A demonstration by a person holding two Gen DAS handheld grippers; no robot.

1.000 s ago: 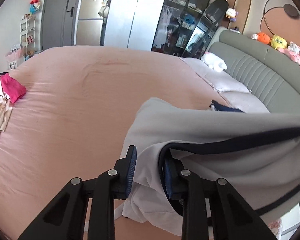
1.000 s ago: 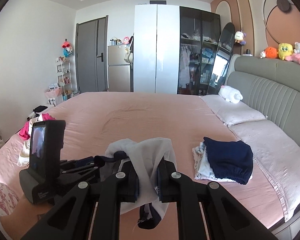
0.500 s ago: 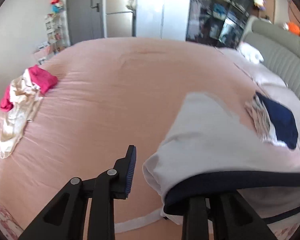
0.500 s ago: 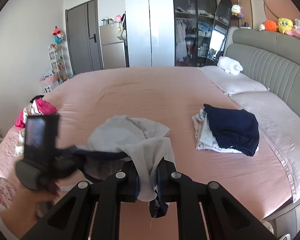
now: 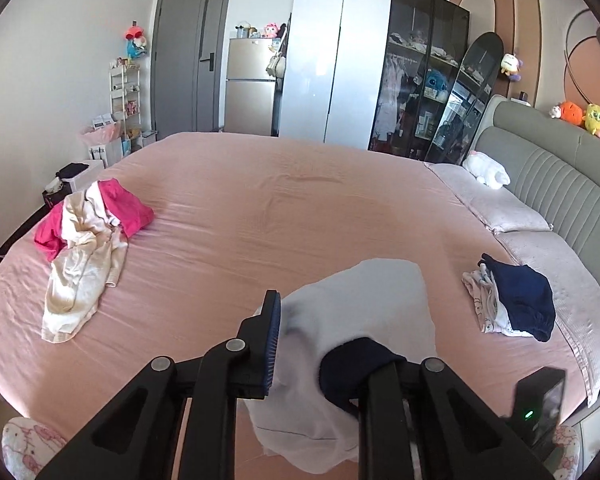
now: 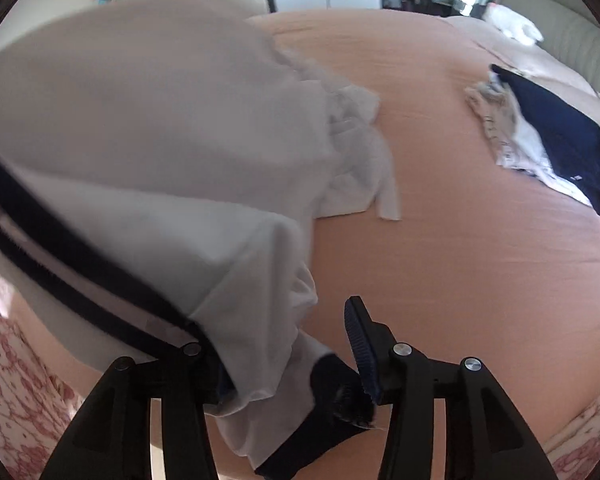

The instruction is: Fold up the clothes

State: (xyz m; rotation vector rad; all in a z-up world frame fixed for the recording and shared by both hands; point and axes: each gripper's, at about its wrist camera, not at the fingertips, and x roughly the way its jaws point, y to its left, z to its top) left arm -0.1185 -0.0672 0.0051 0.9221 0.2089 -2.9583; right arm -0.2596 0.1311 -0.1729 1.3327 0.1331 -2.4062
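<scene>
While both jaws gape, white garment [image 5: 360,312] drapes each gripper.

Bright, even daylight throughout, with glare on the white wardrobe [image 5: 336,60] and a soft sheen across the pink bed [image 5: 280,216]. Only faint shadows under the clothes. Strong fisheye bending and black vignette at every corner. Sharp in the left wrist view; smeared by motion in the right, especially the grey garment [image 6: 148,120] and the room behind it.

Pink bed [image 5: 300,216], white wardrobe [image 5: 336,60], grey door [image 5: 188,60].
</scene>
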